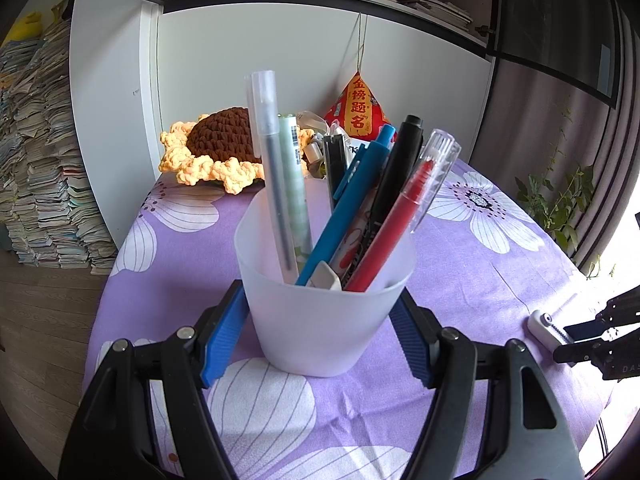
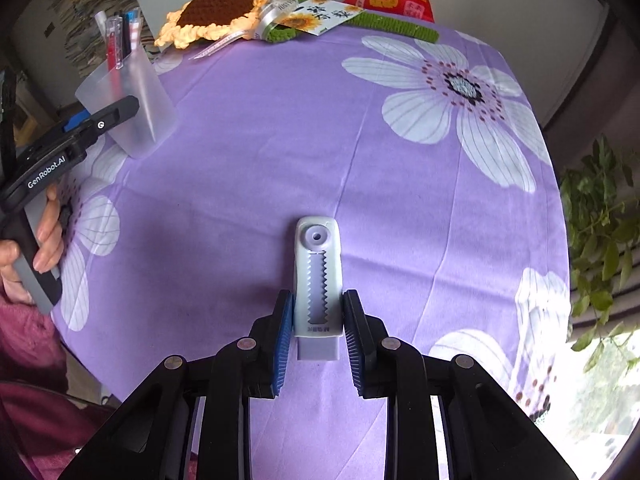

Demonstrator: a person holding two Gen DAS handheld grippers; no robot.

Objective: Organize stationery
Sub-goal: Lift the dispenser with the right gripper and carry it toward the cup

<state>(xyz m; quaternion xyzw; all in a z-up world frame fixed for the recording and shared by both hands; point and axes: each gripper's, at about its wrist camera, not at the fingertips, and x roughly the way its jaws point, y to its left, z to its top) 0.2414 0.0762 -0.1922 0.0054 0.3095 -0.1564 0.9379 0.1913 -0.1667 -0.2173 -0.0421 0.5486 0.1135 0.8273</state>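
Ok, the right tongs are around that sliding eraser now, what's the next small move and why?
Probably lift the eraser straight up off the purple cloth. The right tongs look closed on its sides, with the pads against the case, while it lies flat on the cloth. The left tongs hold the frosted cup of pens upright, ready to receive it.

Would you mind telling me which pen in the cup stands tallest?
The frosted clear pen with the translucent cap, at the left of the cup; it rises well above the blue, black and red ones.
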